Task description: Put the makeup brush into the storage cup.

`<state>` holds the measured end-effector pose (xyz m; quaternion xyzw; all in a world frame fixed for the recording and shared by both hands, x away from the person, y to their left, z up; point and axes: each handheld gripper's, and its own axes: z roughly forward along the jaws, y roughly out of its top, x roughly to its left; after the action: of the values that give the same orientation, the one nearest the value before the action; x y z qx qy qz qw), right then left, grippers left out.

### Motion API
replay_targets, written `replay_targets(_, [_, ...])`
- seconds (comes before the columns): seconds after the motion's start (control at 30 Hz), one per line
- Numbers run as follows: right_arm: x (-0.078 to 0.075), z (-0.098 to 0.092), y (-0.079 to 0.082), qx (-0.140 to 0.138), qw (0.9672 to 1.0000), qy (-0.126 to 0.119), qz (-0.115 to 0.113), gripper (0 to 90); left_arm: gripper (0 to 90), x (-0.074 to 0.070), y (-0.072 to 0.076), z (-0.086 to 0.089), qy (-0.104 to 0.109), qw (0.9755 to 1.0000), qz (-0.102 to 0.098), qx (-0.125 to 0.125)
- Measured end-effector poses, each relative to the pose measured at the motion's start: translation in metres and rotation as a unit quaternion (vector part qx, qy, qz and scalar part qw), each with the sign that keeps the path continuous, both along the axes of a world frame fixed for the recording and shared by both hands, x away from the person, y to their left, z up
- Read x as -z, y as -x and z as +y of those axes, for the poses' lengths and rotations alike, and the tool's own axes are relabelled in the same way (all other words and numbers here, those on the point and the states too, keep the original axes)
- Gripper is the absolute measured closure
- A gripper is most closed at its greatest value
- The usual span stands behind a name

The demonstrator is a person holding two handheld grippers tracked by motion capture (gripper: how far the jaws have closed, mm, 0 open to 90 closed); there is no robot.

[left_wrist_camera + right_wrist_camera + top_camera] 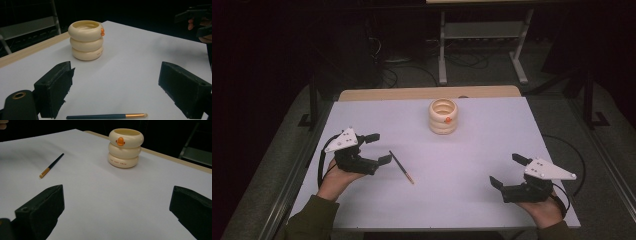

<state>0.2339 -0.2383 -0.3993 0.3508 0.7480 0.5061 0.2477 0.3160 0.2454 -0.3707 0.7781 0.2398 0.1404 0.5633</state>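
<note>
On the table [492,150], nothing is being held yet. Cup [443,116] is sitting far centre, upright, well apart from both grippers. Left gripper [378,148] is hovering near left, jaws spread wide, empty, brush [401,167] lying flat just right of it. Right gripper [508,171] is idling near right, jaws also apart, empty. Risks, as I judge them: thin brush lying flat, so jaws closing too high are likely pinching air or rolling it away; coming in too steep is risking scraping the table.
</note>
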Motion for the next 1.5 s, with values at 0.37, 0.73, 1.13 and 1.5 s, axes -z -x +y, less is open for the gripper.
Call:
replay_targets(0.37, [0.000,0.000,0.000,0.001,1.0000,0.000,-0.001,0.0,11.4,-0.001,-0.008,-0.008,0.006,1.0000,0.001,0.006])
replay_targets(0.73, [0.000,0.000,-0.001,0.001,1.0000,0.001,0.000,0.0,11.8,-0.003,-0.014,-0.019,0.003,0.9999,-0.001,0.015])
replay_targets(1.13, [-0.001,0.000,-0.001,0.002,1.0000,0.000,0.001,0.0,11.9,-0.005,-0.020,-0.032,0.001,0.9996,-0.005,0.028])
replay_targets(1.5, [0.000,-0.001,-0.001,0.001,1.0000,0.002,0.000,0.0,12.0,-0.007,-0.027,-0.043,-0.002,0.9992,-0.005,0.039])
